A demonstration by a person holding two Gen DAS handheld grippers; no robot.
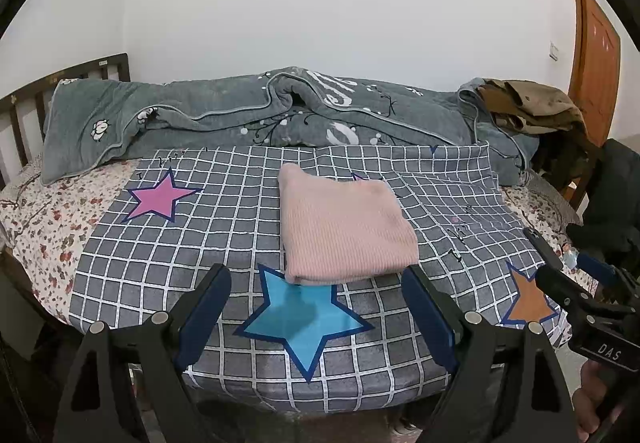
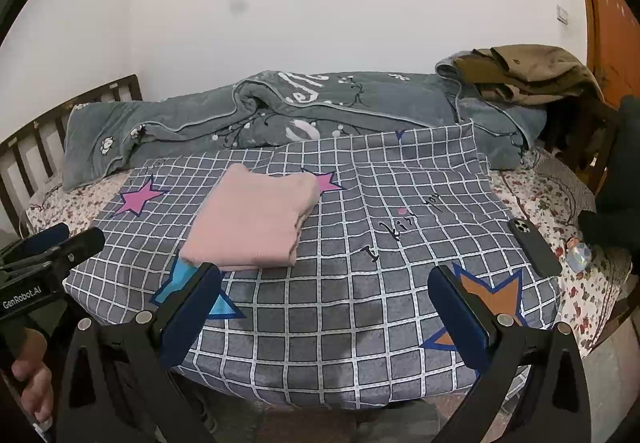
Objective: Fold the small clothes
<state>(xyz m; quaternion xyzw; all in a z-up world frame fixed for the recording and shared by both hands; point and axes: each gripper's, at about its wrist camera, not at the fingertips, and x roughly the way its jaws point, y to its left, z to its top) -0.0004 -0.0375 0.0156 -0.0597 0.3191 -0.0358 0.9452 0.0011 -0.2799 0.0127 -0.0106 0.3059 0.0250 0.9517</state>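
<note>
Both the left gripper (image 1: 316, 307) and right gripper (image 2: 324, 307) hover with jaws released, grasping nothing, just short of the sweater (image 1: 344, 227). The sweater, pink ribbed knit folded into a thick rectangle, lies on a grey checked sheet (image 1: 192, 243) with printed stars. Behind the sweater bunches a plush grey blanket (image 1: 224, 115); right of it lies a dark phone (image 2: 534, 247), with nothing in between

Soft, even indoor light leaves only faint shadows, with no glare on the white wall (image 1: 320, 3), while both fisheye views bend strongly toward black vignetted corners and look slightly soft and compressed throughout.
</note>
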